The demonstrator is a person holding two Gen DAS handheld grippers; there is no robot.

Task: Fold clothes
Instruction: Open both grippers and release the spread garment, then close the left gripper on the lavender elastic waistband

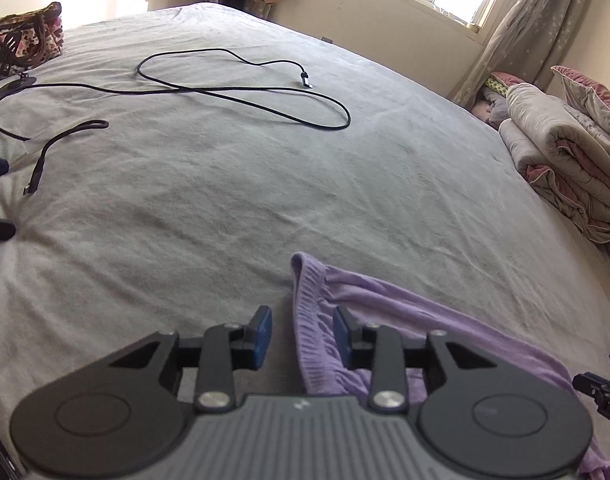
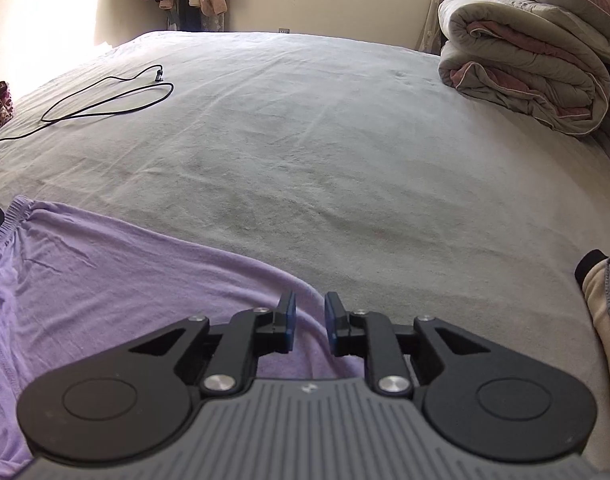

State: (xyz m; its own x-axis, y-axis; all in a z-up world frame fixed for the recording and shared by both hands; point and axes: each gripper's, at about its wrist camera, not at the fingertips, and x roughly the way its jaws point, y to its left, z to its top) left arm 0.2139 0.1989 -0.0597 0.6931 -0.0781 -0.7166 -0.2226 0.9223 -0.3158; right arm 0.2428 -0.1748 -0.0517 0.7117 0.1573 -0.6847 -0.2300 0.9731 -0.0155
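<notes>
Lilac garment point(image 2: 105, 264) lay lower frame on grey bedsheet point(image 2: 305, 140). Left gripper point(image 1: 303, 334) and right gripper point(image 2: 309, 322) stood part-open, pads clear of cloth. Edge looked released; next probably regrip for a fold.

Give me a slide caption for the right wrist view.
Right tongs open over a lilac garment's edge on the grey bed, folded quilt behind.

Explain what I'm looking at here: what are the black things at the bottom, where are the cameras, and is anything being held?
Each picture comes from a camera on a handheld two-finger gripper, looking along its fingers. The left gripper and right gripper both stand open, holding nothing. A purple garment lies flat on the grey bed sheet; its ribbed waistband lies between the left gripper's pads, unpinched. Also on the bed: a black cable, a folded quilt and a patterned bag.
</notes>
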